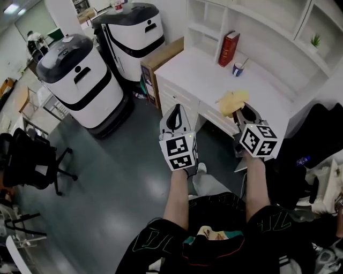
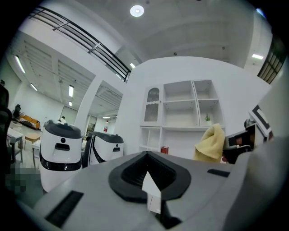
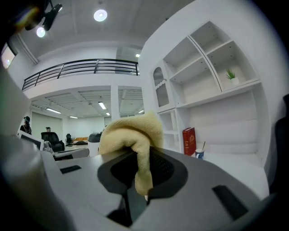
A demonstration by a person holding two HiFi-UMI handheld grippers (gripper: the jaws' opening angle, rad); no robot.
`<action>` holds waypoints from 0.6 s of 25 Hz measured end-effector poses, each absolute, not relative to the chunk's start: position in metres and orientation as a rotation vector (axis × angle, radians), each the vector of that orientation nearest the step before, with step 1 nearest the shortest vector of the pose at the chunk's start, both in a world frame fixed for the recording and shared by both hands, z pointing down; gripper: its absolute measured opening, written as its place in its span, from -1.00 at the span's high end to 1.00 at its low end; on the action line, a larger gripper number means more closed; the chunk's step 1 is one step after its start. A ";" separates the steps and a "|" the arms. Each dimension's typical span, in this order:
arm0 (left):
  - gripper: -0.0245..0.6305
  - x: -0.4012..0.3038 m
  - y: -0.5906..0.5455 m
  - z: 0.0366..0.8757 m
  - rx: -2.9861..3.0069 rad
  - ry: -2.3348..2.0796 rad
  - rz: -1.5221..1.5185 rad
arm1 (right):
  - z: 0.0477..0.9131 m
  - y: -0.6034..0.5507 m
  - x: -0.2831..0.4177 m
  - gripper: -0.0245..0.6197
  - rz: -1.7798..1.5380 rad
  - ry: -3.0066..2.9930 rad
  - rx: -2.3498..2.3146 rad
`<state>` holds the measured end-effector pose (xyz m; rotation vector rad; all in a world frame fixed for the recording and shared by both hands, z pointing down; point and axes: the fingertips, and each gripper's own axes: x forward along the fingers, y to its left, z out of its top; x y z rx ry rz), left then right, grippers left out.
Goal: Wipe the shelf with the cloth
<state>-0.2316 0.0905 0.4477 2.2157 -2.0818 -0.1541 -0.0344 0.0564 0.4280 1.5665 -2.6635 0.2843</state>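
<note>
Right gripper [image 3: 141,177]: we see it clamped on the yellow cloth [image 3: 130,131], held over the front edge of the white worktop [image 1: 199,74].
Left gripper [image 2: 147,175]: we find its jaws together, nothing between them.
Shelf [image 1: 263,25]: well apart from the cloth.

Bright, even indoor light. Ceiling lamp [image 2: 137,10] glares at 12 o'clock in left gripper view, second lamp [image 3: 100,15] at 11 o'clock in right gripper view. Both: strong fisheye bending, black vignetted rims, soft foreground. Head view sharp, shadows faint.
</note>
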 end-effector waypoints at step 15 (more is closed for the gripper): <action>0.93 -0.209 -0.032 0.457 2.260 -1.988 -0.082 | 0.442 -0.065 -0.016 0.78 0.358 -2.687 1.609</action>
